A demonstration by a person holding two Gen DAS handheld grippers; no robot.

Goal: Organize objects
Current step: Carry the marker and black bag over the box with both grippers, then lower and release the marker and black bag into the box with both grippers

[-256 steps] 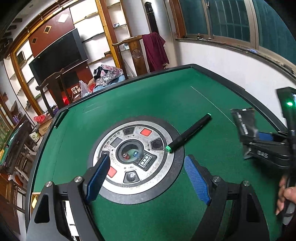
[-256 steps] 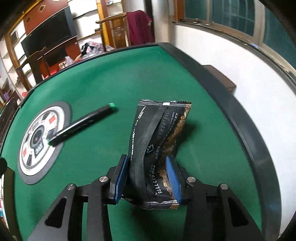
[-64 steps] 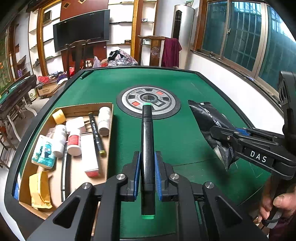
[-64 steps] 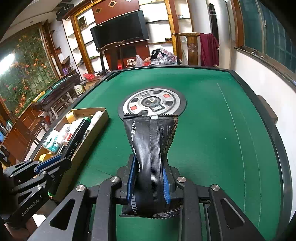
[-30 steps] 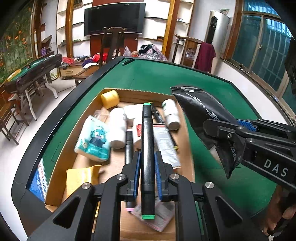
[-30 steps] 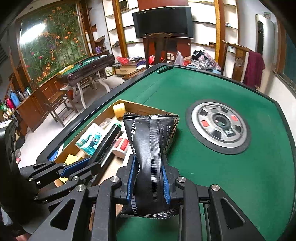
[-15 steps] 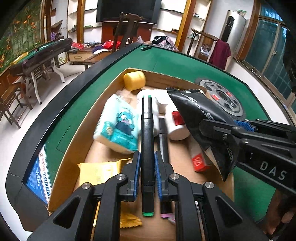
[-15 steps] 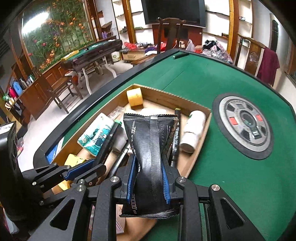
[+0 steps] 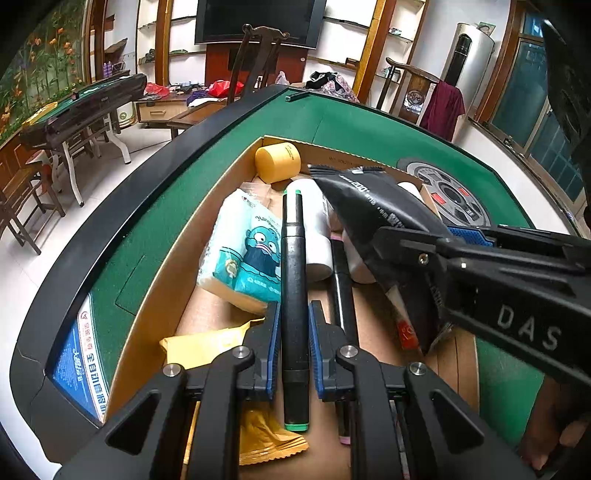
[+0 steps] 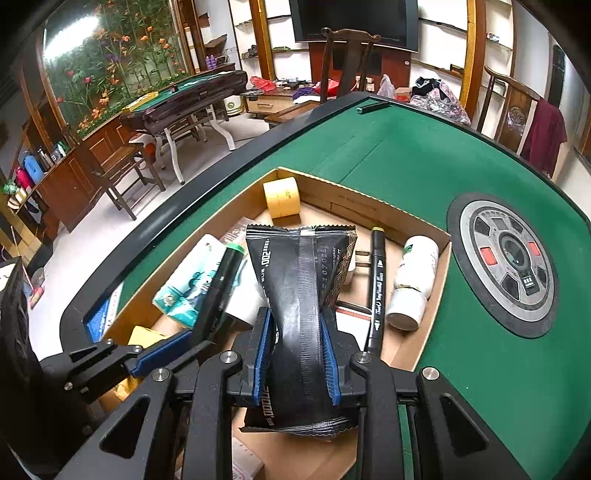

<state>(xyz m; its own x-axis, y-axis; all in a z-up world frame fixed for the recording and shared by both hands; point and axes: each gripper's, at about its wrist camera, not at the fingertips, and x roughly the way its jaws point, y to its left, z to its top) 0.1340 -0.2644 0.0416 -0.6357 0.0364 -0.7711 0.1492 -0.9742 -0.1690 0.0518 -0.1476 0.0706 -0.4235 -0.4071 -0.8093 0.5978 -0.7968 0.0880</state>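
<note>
Left gripper (image 9: 291, 343) clamped on black marker (image 9: 293, 280), above cardboard box (image 10: 424, 328). Right gripper (image 10: 295, 360) pinching black snack pouch (image 10: 301, 295) over box middle. You lower marker beside marker already in box (image 10: 377, 284); part fingers only near floor. Drop pouch afterwards.

- We see a green-felt worktop (image 10: 406, 162) with a black rim and a round control panel (image 10: 511, 258) set in its middle.
- Behind it we note a dark television (image 9: 258, 18) on the wall above a wooden chair (image 9: 258, 55).
- A maroon garment (image 10: 545, 134) hangs over another chair.
- To the left we find a second game table (image 10: 192, 96) before a flowered wall panel (image 10: 107, 62).
</note>
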